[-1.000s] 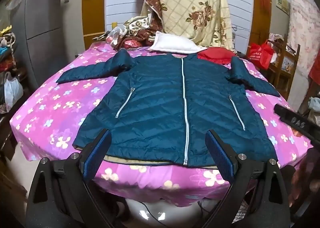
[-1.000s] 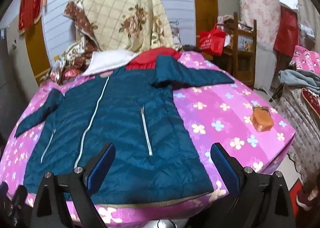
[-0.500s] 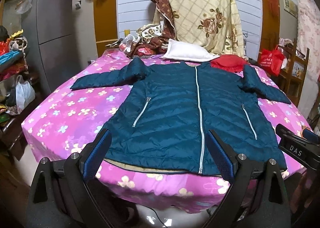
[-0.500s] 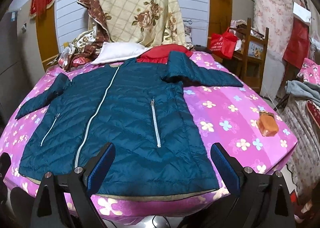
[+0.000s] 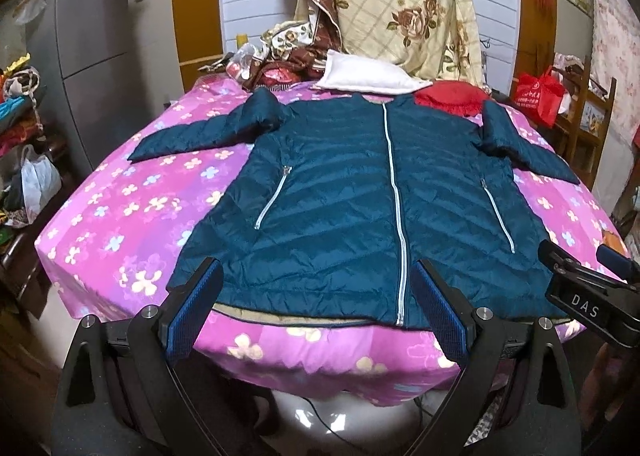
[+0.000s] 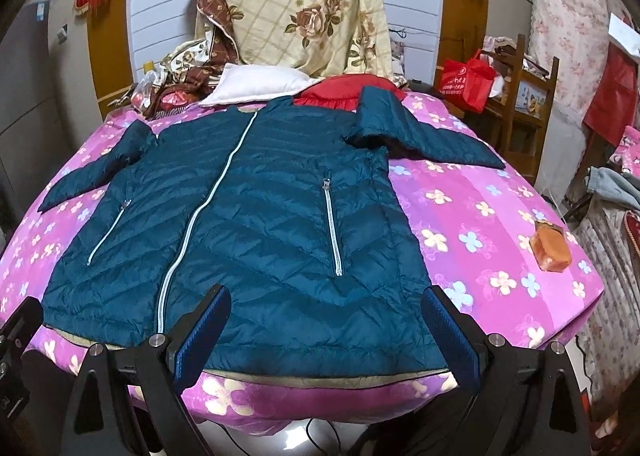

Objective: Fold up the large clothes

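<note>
A dark teal quilted jacket (image 5: 344,200) (image 6: 256,216) lies flat and zipped on a table under a pink flowered cloth (image 5: 120,216) (image 6: 480,216), both sleeves spread out to the sides, hem toward me. My left gripper (image 5: 316,308) stands open just short of the hem near the centre zip, holding nothing. My right gripper (image 6: 326,332) is open too, in front of the hem's right half, and its black body (image 5: 588,300) shows at the right edge of the left wrist view.
A white pillow (image 5: 368,74), a red garment (image 5: 452,96) and a floral quilt (image 5: 400,4) crowd the table's far end. An orange pouch (image 6: 550,248) lies near the right edge. A wooden shelf with a red bag (image 6: 468,82) stands right; a grey fridge (image 5: 84,56) left.
Both grippers have drawn back and shifted a little, so the jacket sits further up and more centred in each view. Both stayed open; the jacket has not moved.
</note>
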Motion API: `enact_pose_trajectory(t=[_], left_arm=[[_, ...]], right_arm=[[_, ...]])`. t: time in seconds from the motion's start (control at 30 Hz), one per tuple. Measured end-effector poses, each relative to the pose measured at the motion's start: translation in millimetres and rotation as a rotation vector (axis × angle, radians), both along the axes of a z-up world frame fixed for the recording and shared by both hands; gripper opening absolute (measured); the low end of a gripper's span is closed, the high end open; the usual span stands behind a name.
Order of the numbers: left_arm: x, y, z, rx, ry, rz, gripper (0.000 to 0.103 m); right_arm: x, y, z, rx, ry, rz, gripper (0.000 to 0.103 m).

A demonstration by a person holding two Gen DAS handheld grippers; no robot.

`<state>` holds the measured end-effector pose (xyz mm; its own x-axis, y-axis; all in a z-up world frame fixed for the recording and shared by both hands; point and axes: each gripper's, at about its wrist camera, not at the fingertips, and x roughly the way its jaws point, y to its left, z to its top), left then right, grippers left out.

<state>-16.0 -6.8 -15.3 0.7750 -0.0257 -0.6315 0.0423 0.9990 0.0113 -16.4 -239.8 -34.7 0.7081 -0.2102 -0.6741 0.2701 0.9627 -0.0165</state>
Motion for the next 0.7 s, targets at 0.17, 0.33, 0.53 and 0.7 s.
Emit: enact_pose_trajectory(t=[0.17,0.33,0.53,0.7], left_arm=[[1.8,-1.5,-4.4,0.002,0.025,-0.008,0.095],[4.4,-0.4,-7.7,0.000,0.049,-0.006,0.095],[7.1,0.7,-11.0,0.000,0.071,-0.007,0.095],[9.2,3.5,-13.2,-0.006,0.084,0.002,0.095]], right_arm=[[2.4,0.2,-4.7,0.001,0.017,0.002,0.095],[2.7,1.1,-7.6,0.003,0.028,0.002,0.095],[3.2,0.9,-9.2,0.003,0.036,0.002,0.095],[3.3,0.6,-12.4,0.006,0.042,0.003,0.095]])
